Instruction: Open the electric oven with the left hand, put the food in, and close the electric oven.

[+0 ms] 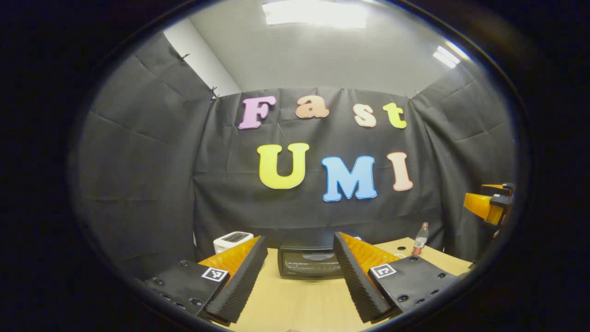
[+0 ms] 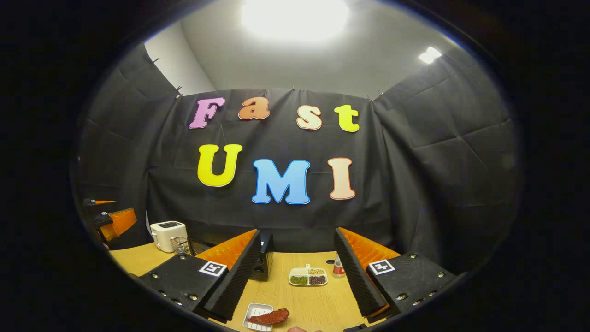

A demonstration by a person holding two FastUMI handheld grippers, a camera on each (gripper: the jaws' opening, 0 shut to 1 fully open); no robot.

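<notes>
Facing the oven (image 1: 309,262) from some way back, the left gripper (image 1: 299,272) hangs above the table (image 1: 295,304) with its fingers spread and nothing between them. The oven door looks closed, so opening it seems to be the step in hand. I think the gripper should go forward and low, take the door's upper edge squarely, and pull down slowly. The right gripper (image 2: 297,272) is also spread and empty, above the food (image 2: 273,316), which lies on a small tray (image 2: 255,318) at the near edge of the table.
</notes>
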